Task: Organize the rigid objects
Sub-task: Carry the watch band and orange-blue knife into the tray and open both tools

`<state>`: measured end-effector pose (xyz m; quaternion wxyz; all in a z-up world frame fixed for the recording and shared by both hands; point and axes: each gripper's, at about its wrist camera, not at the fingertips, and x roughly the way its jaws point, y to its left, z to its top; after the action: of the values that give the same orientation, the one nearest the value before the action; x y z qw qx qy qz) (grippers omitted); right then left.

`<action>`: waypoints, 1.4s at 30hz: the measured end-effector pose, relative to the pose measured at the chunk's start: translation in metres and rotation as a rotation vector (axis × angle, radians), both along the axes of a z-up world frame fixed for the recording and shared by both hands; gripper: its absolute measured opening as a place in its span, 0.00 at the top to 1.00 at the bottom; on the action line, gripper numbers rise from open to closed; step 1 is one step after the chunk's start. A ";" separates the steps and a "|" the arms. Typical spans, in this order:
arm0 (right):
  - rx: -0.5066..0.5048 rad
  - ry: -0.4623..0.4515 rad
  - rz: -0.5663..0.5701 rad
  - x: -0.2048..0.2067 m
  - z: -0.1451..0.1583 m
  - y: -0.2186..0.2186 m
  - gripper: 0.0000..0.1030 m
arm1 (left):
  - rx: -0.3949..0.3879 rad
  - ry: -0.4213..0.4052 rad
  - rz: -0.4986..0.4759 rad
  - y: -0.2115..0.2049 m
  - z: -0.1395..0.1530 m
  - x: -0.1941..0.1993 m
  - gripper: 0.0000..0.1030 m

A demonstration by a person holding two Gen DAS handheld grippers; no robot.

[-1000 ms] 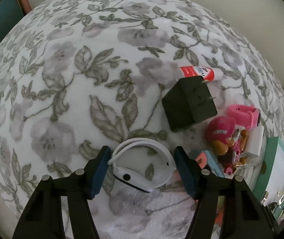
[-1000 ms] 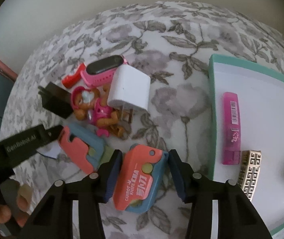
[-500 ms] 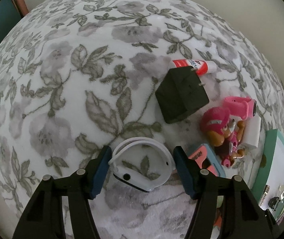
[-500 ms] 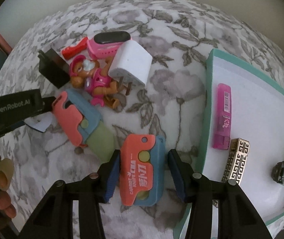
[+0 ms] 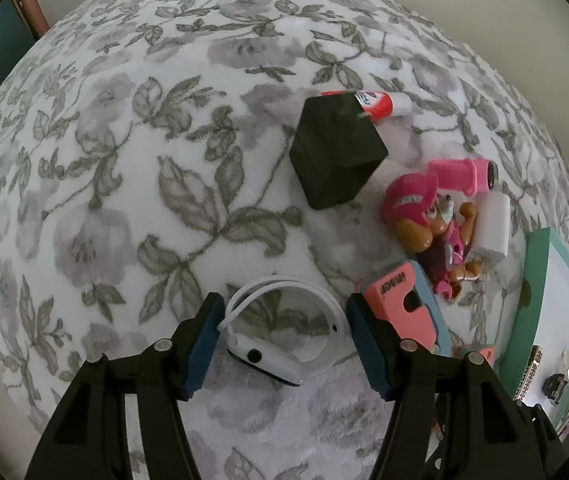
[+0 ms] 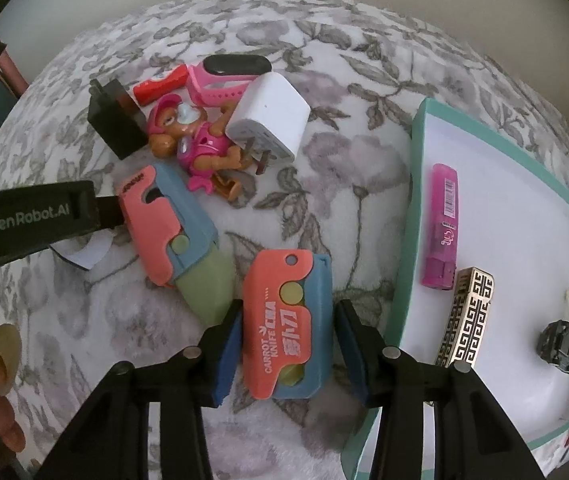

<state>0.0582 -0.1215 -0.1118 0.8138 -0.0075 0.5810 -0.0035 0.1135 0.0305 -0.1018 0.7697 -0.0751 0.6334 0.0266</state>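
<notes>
Between right gripper [image 6: 288, 344] pads (closing) — carrot knife [image 6: 287, 322]

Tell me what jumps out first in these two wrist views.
The coral-and-blue carrot knife toy sits between the pads of the right claw, whose jaws are closing, beside the teal-rimmed tray holding a pink lighter. The white smartwatch lies between the pads of the left claw on the floral cloth. Behind them, a pink-capped toy pup lies in a cluster with a black charger and a white one.
</notes>
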 end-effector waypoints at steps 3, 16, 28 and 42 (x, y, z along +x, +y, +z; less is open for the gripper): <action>-0.006 -0.009 0.006 -0.003 0.001 0.003 0.55 | 0.018 0.003 -0.013 -0.006 -0.003 -0.003 0.37; 0.110 0.000 -0.045 -0.005 0.013 -0.013 0.57 | -0.072 -0.046 0.045 -0.008 0.014 -0.015 0.39; 0.139 -0.156 -0.110 -0.014 0.077 -0.046 0.57 | -0.051 -0.252 0.008 -0.022 0.092 -0.024 0.39; 0.112 -0.248 -0.269 -0.029 0.106 -0.116 0.57 | -0.164 -0.275 -0.136 -0.092 0.103 -0.026 0.39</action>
<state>0.0288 -0.2374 -0.0062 0.8706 0.1160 0.4712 -0.0810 0.0874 -0.0612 0.0014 0.8404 -0.0975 0.5259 -0.0876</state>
